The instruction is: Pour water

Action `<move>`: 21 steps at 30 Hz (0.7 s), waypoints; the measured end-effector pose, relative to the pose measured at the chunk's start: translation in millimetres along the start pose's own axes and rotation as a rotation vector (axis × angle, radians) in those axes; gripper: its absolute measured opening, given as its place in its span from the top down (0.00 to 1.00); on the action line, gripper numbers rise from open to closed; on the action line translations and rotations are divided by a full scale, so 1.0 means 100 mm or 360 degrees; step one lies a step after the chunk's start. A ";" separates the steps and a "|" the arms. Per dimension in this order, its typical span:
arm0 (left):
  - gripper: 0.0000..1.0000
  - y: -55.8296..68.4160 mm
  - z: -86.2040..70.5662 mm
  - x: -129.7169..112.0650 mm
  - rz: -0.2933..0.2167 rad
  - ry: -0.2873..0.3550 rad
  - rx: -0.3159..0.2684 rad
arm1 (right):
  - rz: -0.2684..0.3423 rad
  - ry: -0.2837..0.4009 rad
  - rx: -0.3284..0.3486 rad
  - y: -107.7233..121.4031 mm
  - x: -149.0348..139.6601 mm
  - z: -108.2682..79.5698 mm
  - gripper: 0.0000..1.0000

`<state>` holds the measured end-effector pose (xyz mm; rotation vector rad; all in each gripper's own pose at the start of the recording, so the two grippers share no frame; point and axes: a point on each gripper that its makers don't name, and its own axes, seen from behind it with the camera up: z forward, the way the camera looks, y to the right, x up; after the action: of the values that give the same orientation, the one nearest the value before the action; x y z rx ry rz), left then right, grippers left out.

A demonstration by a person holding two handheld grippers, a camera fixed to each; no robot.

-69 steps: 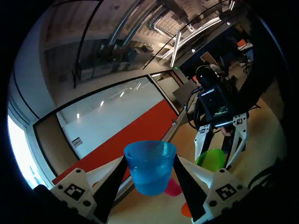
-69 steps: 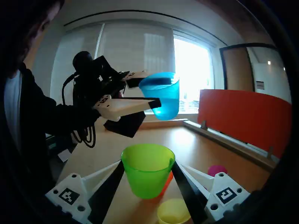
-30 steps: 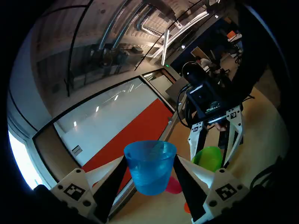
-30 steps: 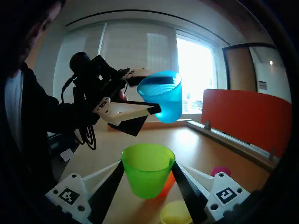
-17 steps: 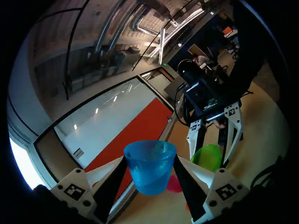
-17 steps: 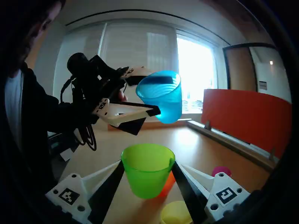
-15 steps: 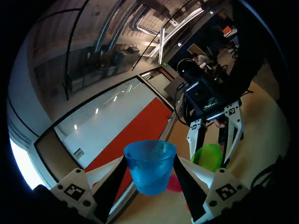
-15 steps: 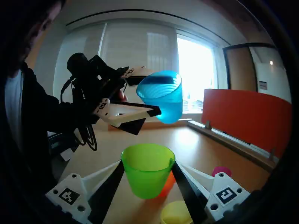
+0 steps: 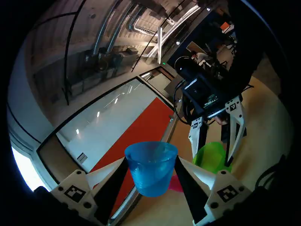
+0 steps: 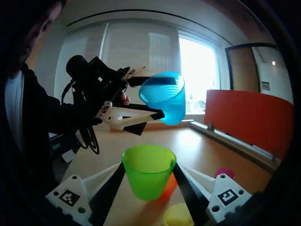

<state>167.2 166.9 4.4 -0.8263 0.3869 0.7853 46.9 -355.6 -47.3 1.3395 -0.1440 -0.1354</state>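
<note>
Beyond the green cup [image 10: 149, 173], a tilted blue cup [image 10: 165, 96] holds water [image 10: 174, 115].

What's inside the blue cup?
A little water, pooled low in the tilted translucent blue plastic cup held by the left gripper. That gripper's near finger covers part of the cup's wall there.

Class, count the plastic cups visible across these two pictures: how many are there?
5. A blue cup in the left tongs, a green cup in the right tongs; an orange cup, yellow cup and pink cup on the table. More may be hidden.
</note>
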 end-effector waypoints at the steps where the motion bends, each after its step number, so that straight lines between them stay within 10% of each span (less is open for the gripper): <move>1: 0.16 0.00 0.00 0.00 0.0002 0.0000 0.0002 | -0.0001 0.0000 0.0002 -0.01 0.00 0.00 0.09; 21: 0.16 0.01 0.01 0.00 0.0074 -0.0006 0.0004 | -0.0009 0.0008 0.0014 -0.05 0.02 0.01 0.09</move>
<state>166.4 167.9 4.5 -0.8155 0.4046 0.8292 48.7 -358.0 -51.9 1.3491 -0.1366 -0.1362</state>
